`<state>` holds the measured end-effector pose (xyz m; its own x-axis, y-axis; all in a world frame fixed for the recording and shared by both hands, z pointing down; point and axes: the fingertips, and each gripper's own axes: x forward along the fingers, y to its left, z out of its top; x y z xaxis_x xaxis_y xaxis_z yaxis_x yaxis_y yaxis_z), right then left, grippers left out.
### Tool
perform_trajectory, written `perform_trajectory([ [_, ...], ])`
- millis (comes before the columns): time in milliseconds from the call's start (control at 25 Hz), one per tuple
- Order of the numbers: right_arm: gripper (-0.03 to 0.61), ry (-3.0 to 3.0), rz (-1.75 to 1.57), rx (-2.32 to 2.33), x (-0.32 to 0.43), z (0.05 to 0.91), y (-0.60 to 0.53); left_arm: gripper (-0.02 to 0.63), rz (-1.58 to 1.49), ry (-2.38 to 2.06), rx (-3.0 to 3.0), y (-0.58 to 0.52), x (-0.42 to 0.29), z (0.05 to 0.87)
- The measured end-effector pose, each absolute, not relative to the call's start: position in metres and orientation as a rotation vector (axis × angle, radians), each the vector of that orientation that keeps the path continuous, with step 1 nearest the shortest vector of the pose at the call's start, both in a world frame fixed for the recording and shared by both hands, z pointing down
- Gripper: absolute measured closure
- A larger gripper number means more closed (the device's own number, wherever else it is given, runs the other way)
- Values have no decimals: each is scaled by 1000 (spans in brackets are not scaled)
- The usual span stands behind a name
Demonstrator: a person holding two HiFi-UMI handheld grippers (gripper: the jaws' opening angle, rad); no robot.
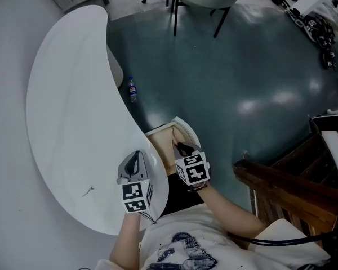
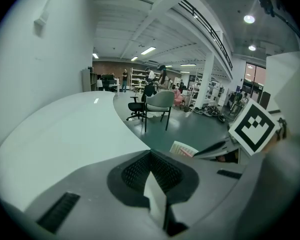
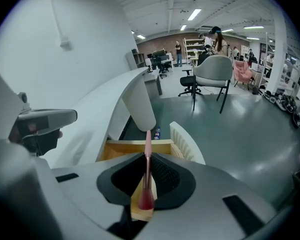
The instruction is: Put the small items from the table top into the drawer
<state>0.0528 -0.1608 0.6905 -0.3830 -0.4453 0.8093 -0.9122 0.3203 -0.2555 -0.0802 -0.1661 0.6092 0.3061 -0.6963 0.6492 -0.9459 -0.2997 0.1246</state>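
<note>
While a small dark item (image 1: 88, 192) lies alone on the white table (image 1: 67, 106), close to its near end and well in from its right edge, both claws are carrying loads nearer the drawer. The left gripper (image 1: 136, 161) hangs over the table's right edge at that near end. In its own view the jaws are closed nearly together, pinching a thin white piece (image 2: 156, 196) that stands on edge between the ribbed pads; what the piece is cannot be told. Just to its right the drawer (image 1: 160, 142) stands pulled out from under that edge, its wooden inside showing. The right gripper (image 1: 185, 149) is above it, pointing steeply down, its jaws narrowly parted and clamped on a slim pink stick (image 3: 148, 149) whose free end reaches forward toward the drawer's far wall. The step in hand looks like lowering the stick in. The stick is held near one end, so it may swing in the grip or catch the far wall or the white front panel as it goes down. Let go from too high, it could bounce or roll out onto the floor. The two claws are close together over a narrow opening, and a hurried move by the left one could knock them together and shake the thin white piece loose. The dark item lying flat on the table will likely be awkward to pinch.
</note>
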Motion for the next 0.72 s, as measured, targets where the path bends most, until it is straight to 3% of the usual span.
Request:
perform_trajectory([
  [720, 518, -1873, 1029, 1166, 43, 783, -176, 589, 690, -1461, 2096, -196, -79, 643],
])
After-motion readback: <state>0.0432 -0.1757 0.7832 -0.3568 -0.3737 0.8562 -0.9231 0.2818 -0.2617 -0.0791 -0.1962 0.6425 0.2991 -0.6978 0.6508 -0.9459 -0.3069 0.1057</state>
